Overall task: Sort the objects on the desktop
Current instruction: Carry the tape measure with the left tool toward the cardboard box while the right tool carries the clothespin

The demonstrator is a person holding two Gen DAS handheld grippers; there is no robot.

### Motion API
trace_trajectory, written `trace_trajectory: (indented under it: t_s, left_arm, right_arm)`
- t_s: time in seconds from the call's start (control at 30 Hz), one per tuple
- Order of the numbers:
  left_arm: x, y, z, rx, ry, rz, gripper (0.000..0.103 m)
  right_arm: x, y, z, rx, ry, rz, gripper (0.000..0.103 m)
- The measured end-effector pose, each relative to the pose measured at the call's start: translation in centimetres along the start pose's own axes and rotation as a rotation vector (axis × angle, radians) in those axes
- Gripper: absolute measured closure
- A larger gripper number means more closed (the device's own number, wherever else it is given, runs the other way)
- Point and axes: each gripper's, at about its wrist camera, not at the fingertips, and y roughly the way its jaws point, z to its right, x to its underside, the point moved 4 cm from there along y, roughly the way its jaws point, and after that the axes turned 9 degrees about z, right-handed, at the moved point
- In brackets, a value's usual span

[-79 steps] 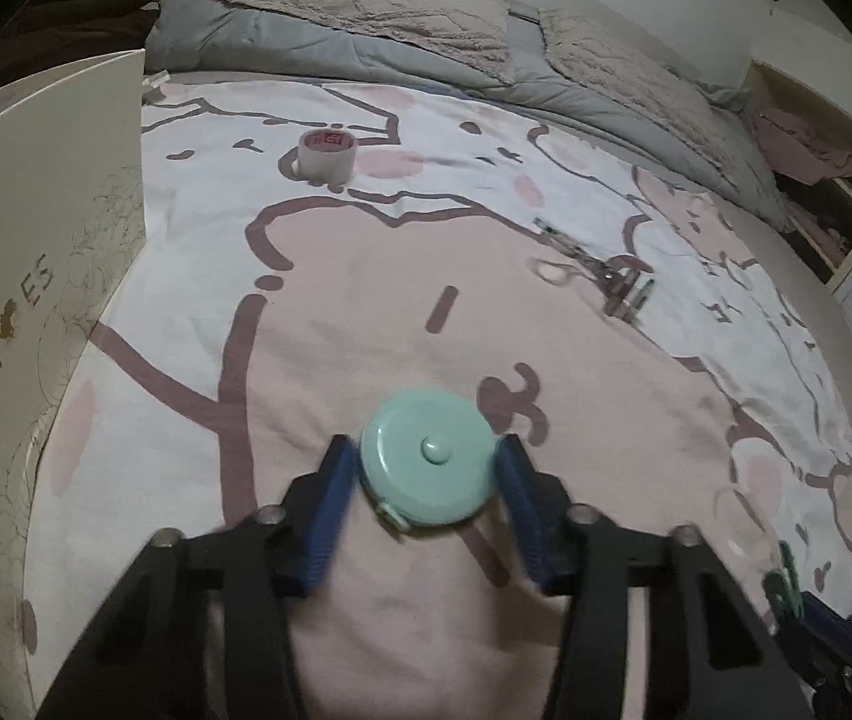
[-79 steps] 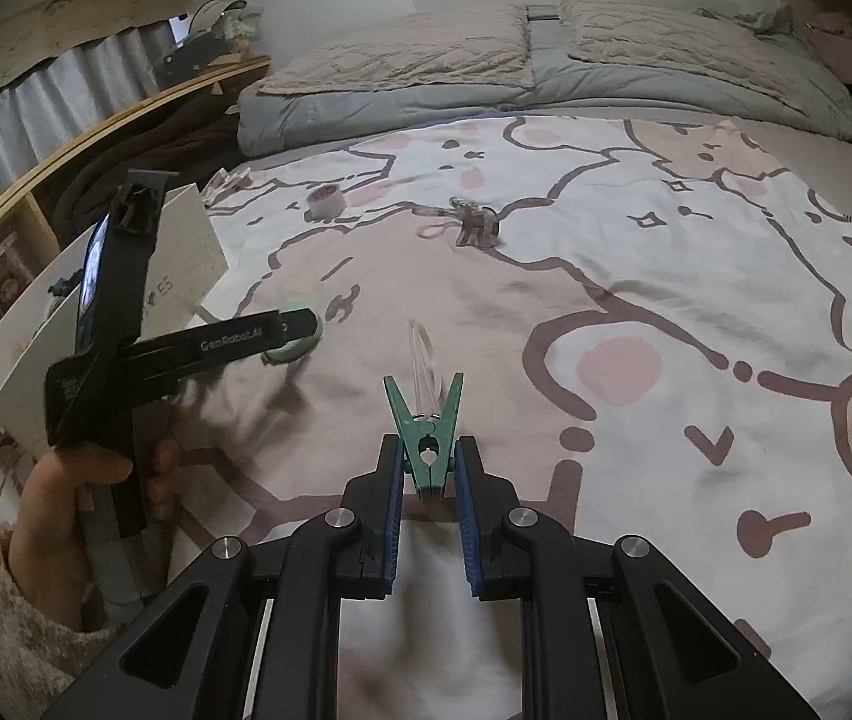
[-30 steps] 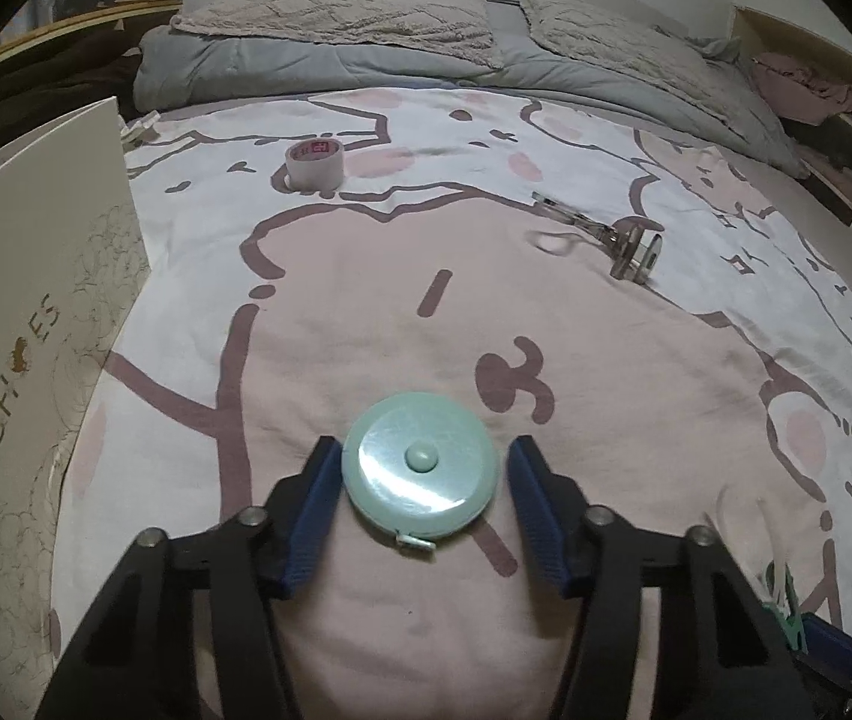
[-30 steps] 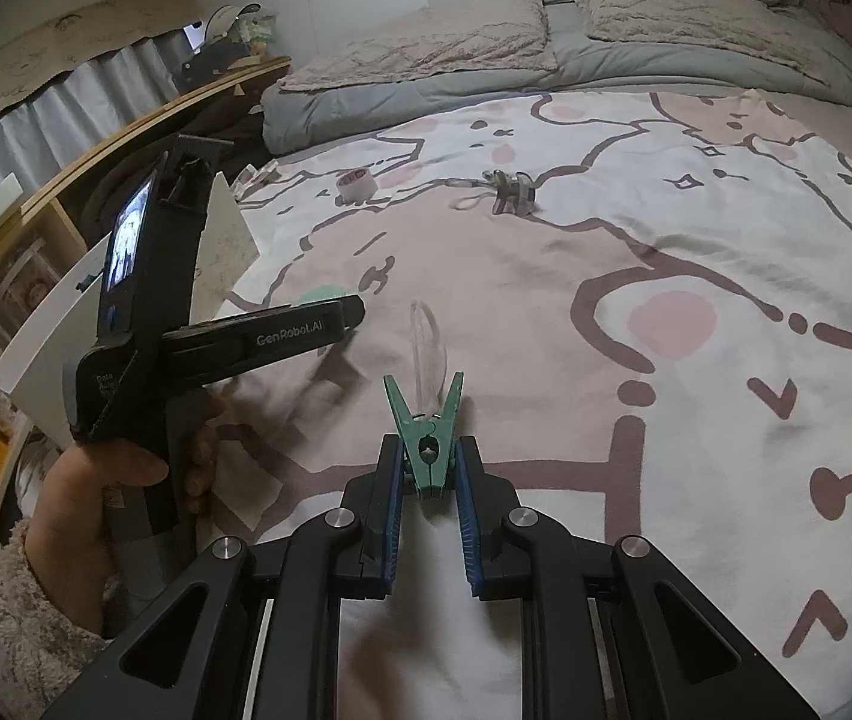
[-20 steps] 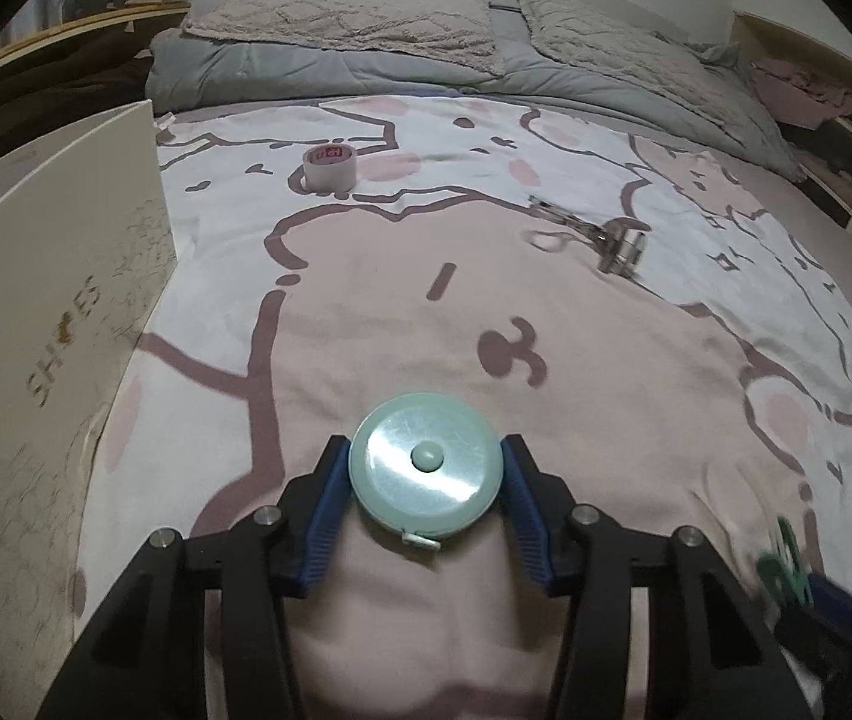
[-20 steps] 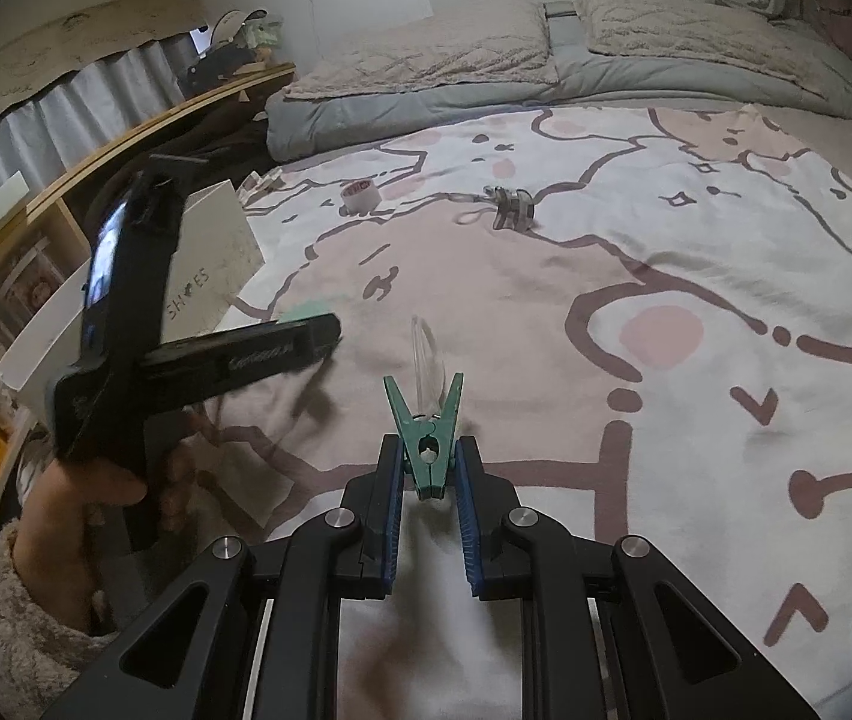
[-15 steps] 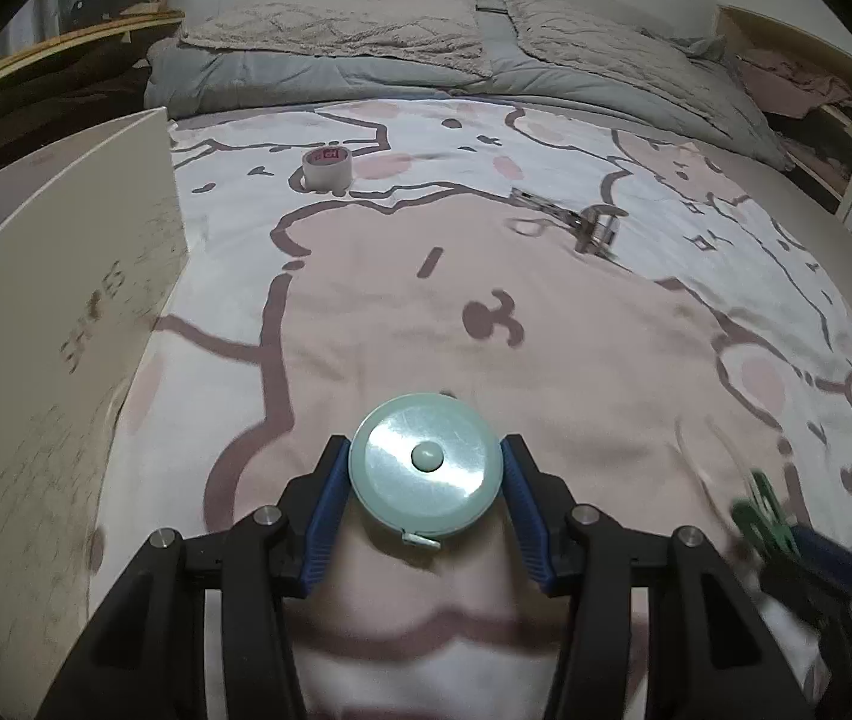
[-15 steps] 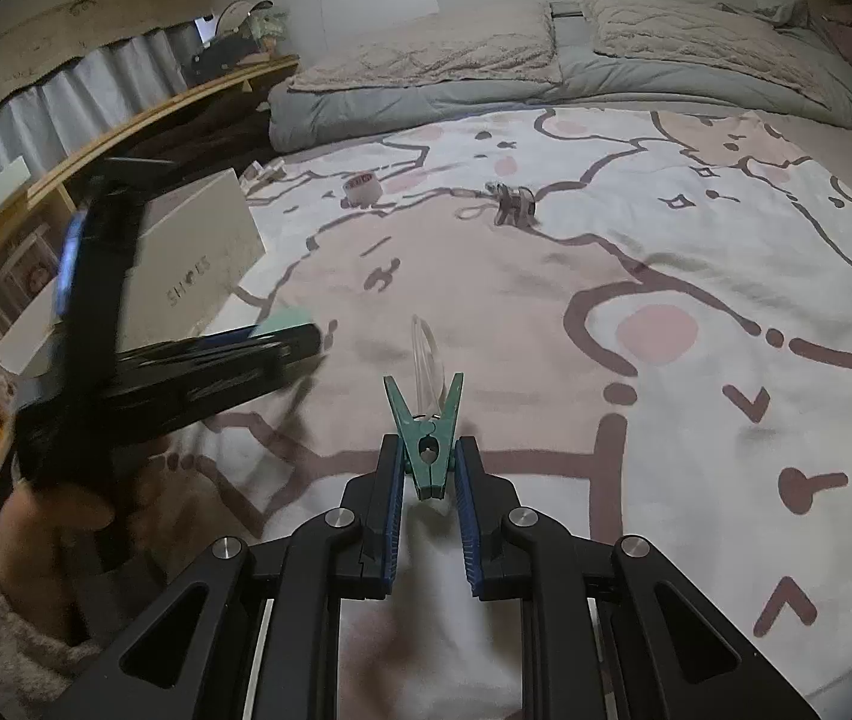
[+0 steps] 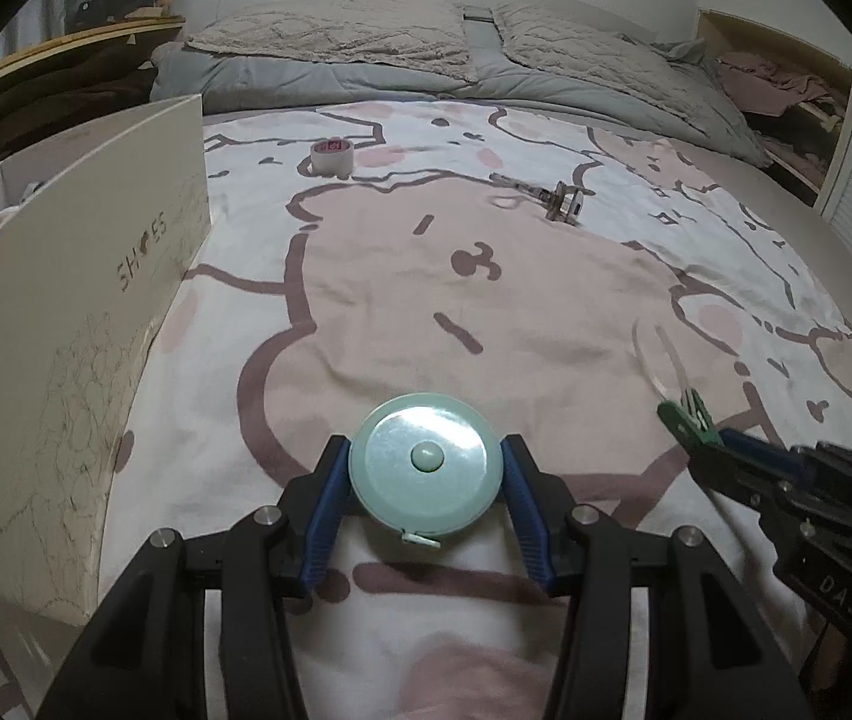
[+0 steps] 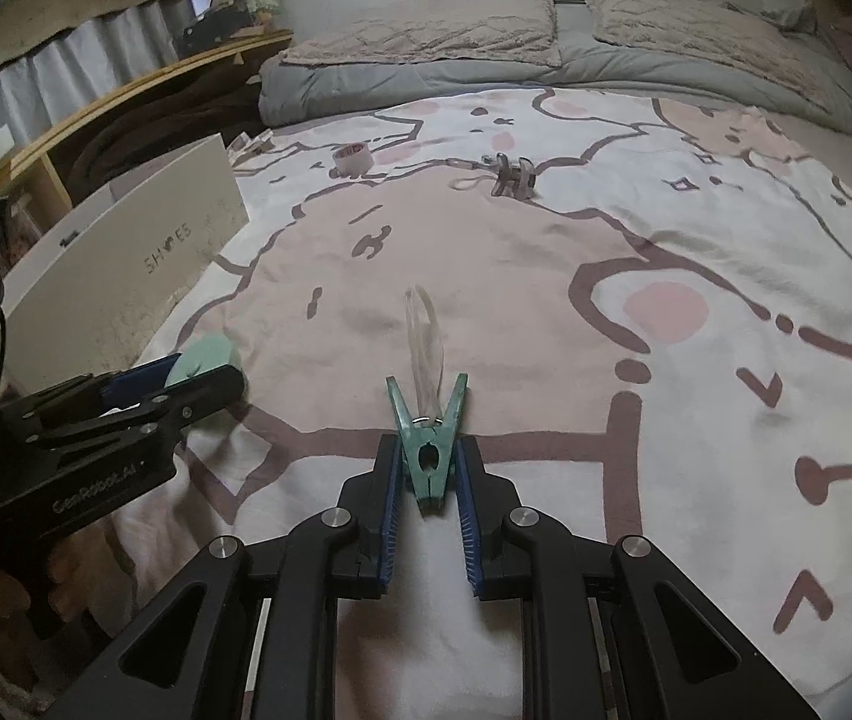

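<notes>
The left claw [image 9: 424, 468] holds a round mint-green tape measure [image 9: 424, 459] with a small button at its centre, its blue pads [image 9: 325, 507] pressed on both sides of the case. It hangs above the bed's cartoon-print blanket [image 9: 486, 312] of pink, white and brown. Just to its left stands a tall cream cardboard shoe box [image 9: 66, 324] printed "SHOES".

The right claw [image 10: 428, 468] has a small teal plastic clothespin [image 10: 428, 450] between its blue pads [image 10: 391, 492]. Its jaws are opening, and a gap shows on each side of the peg's narrow tail; whether the pads touch the peg higher up I cannot tell. The peg's spread arms point away from the camera, and a strip of clear plastic [image 10: 423, 336] runs out from between them over the blanket.

Farther up the bed, a small roll of white tape with a red label [image 9: 333, 157] lies near the box's far corner. Well to its right lies a small metal clip with a thin looped cord [image 9: 564, 204]. Grey pillows and a quilt [image 9: 426, 54] lie across the head of the bed.
</notes>
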Motion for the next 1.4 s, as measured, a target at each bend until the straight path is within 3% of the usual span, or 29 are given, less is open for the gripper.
trace_trajectory:
  t_s: [0.1,0.13,0.37,0.43,0.5,1.13,1.4]
  left_arm:
    - [0.2,0.2,0.0,-0.001,-0.002,-0.008,0.053]
    - [0.2,0.3,0.0,-0.002,-0.002,-0.009,0.053]
    - [0.2,0.4,-0.4,-0.001,-0.019,-0.004,0.053]
    - [0.2,0.4,-0.3,0.0,-0.018,-0.001,0.053]
    - [0.2,0.3,-0.3,-0.001,-0.015,0.002,0.053]
    - [-1.4,-2.4,0.6,0.021,-0.008,0.089,0.053]
    - [-2.8,-4.2,0.2,0.019,-0.018,0.147,0.053]
  right_arm:
    - [-0.1,0.3,-0.1,0.007,-0.013,0.004,0.052]
    - [-0.1,0.4,-0.2,0.006,-0.016,0.008,0.051]
    - [-0.7,1.4,0.0,0.0,-0.013,0.036,0.052]
    - [-0.7,1.5,0.0,0.003,-0.018,0.046,0.069]
    - [-0.6,1.6,0.1,-0.004,-0.012,0.048,0.076]
    - [-1.6,-1.3,-1.2,-0.024,0.0,0.105,0.076]
    - [-3.0,-3.2,-3.6,-0.058,-0.043,0.15,0.076]
